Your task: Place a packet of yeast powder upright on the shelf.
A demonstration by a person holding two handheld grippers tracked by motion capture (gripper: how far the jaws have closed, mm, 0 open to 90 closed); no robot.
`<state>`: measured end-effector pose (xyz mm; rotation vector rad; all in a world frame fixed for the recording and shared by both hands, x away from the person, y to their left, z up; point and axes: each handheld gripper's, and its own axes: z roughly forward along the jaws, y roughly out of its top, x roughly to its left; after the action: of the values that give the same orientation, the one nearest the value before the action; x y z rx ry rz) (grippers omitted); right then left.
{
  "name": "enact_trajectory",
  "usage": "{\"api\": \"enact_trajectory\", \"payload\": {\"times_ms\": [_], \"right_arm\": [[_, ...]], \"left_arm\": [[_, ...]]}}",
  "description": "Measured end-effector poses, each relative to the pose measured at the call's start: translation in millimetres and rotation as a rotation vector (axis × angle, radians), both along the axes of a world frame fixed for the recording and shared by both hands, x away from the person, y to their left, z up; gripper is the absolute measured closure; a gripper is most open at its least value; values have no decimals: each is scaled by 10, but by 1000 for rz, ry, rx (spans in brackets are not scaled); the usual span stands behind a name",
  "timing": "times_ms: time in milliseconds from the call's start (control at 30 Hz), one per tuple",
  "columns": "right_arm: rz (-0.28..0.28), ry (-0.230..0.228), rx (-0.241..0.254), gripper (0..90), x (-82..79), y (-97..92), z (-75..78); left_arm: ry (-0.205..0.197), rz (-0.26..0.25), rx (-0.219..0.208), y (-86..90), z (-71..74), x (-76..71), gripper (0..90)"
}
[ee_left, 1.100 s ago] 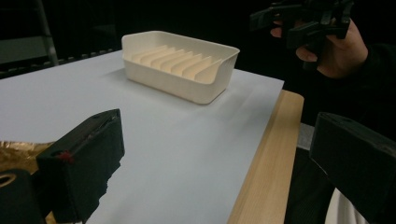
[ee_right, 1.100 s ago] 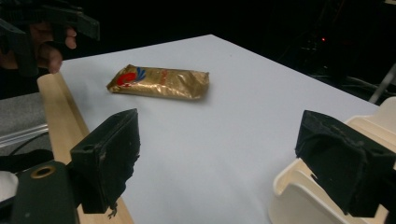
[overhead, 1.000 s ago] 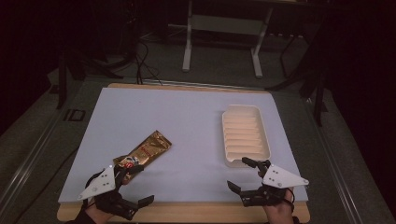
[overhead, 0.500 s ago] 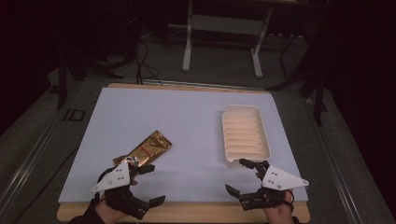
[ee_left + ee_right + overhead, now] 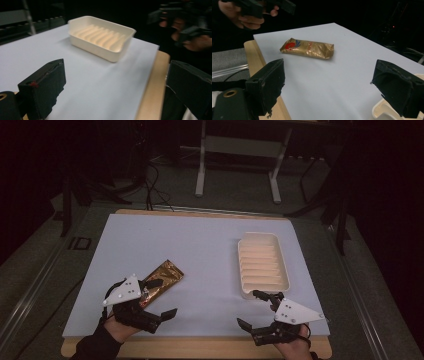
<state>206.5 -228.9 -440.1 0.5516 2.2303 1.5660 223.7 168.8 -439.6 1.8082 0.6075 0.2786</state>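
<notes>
A gold snack packet (image 5: 162,277) (image 5: 307,48) lies flat on the white sheet (image 5: 200,245), left of centre. My left gripper (image 5: 168,297) (image 5: 115,82) is open just right of the packet's near end, with one jaw tip beside or above that end and nothing between its fingers. A cream ribbed tray (image 5: 240,270) (image 5: 95,47) stands empty at the right. Just below the tray's near edge, my right gripper (image 5: 247,307) (image 5: 332,82) is open and empty, pointing left toward the packet. The tray's corner (image 5: 382,112) shows by its right jaw.
The wooden table edge (image 5: 200,347) runs along the front under both hands. Table legs and cables (image 5: 200,165) stand on the dark floor beyond the far edge. The other hand (image 5: 185,22) (image 5: 252,10) appears far off in each gripper view.
My left gripper has moved right and forward along the packet's near end. The right gripper has barely shifted. Packet and tray have not moved.
</notes>
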Motion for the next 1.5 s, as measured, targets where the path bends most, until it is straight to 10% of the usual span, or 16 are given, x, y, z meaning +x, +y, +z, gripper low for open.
{"api": "enact_trajectory", "payload": {"times_ms": [767, 1500], "right_arm": [[-23, 8, 4, 123, 27, -45, -21], [-7, 25, 0, 125, 31, -39, -48]], "left_arm": [[17, 125, 82, 158, -152, 678, 63], [119, 202, 191, 182, -517, 1224, 225]]}}
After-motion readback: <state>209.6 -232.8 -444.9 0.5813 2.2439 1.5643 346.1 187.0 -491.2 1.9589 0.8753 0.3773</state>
